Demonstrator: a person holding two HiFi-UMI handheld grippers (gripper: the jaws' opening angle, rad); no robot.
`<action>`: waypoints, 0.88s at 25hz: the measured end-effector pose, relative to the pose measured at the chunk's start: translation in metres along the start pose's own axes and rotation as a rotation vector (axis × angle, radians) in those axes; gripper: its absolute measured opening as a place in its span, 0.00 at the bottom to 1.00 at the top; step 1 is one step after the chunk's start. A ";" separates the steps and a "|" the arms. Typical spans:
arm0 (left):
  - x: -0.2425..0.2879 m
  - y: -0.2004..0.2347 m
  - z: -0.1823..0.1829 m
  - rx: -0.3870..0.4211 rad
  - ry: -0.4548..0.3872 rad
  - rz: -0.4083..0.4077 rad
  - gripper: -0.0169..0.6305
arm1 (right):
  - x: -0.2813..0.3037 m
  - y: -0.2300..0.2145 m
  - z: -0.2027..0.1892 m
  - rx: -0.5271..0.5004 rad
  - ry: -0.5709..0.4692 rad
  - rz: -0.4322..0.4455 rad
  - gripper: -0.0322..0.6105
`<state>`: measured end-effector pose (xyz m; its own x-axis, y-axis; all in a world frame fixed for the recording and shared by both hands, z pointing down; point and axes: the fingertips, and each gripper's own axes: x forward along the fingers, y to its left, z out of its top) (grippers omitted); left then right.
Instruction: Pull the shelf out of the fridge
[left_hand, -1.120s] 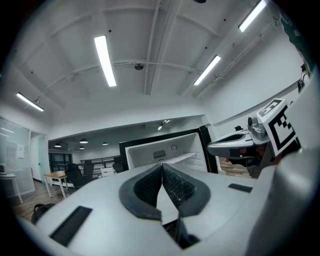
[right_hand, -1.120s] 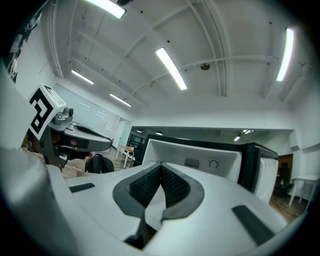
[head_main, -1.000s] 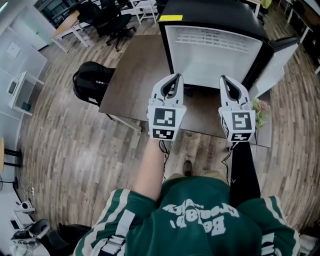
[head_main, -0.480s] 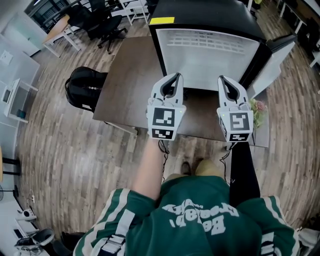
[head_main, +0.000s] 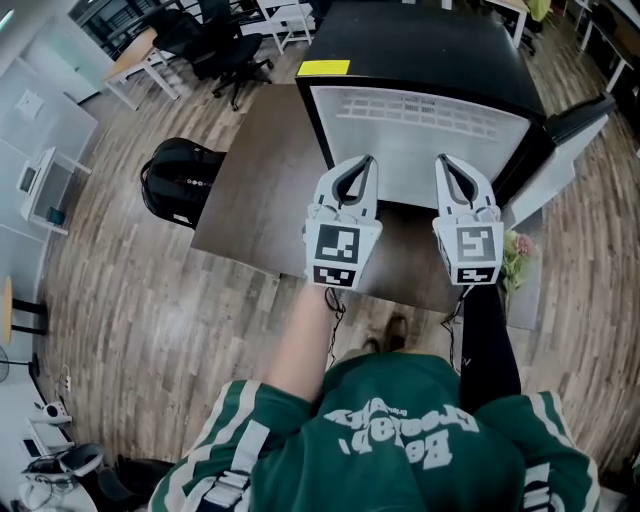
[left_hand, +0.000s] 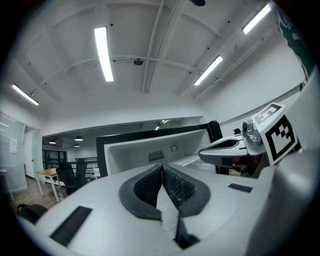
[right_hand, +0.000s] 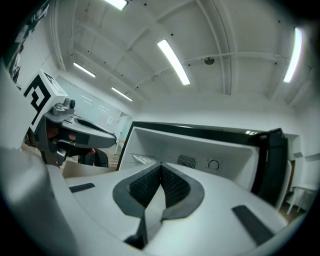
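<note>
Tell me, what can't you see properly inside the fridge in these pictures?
- Black-framed white fridge, lower inside: both gripper views, hidden by the left claw and right claw.
- White slatted shelf: right gripper view, too small to see its rails.
- White fridge door: head view, edge-on, inner side unseen.

No word or number was legible. Behind left gripper (head_main: 362, 165) and right gripper (head_main: 447, 165), white lettering (head_main: 400, 437) on green sweatshirt (head_main: 300, 450) lay upside down, unreadable. Ahead-left of left gripper, yellow label (head_main: 323, 68) on fridge (head_main: 420, 40) top showed no readable print. On gripper cubes, square coded markers (head_main: 335, 250) carried patterns only, no characters.
</note>
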<state>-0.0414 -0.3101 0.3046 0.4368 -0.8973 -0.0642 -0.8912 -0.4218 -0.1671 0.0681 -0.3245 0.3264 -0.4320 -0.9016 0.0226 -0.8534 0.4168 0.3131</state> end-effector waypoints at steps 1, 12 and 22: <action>0.005 -0.001 -0.001 0.007 0.002 0.003 0.05 | 0.004 -0.002 -0.001 0.007 -0.004 0.013 0.06; 0.045 0.007 -0.008 0.031 0.011 0.071 0.05 | 0.041 -0.029 -0.013 0.001 -0.032 0.065 0.06; 0.063 0.010 -0.017 0.033 0.016 0.040 0.05 | 0.054 -0.040 -0.020 0.007 -0.029 0.045 0.06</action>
<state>-0.0244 -0.3733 0.3155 0.3981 -0.9156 -0.0558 -0.9034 -0.3808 -0.1970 0.0847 -0.3921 0.3339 -0.4785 -0.8781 0.0088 -0.8348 0.4580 0.3055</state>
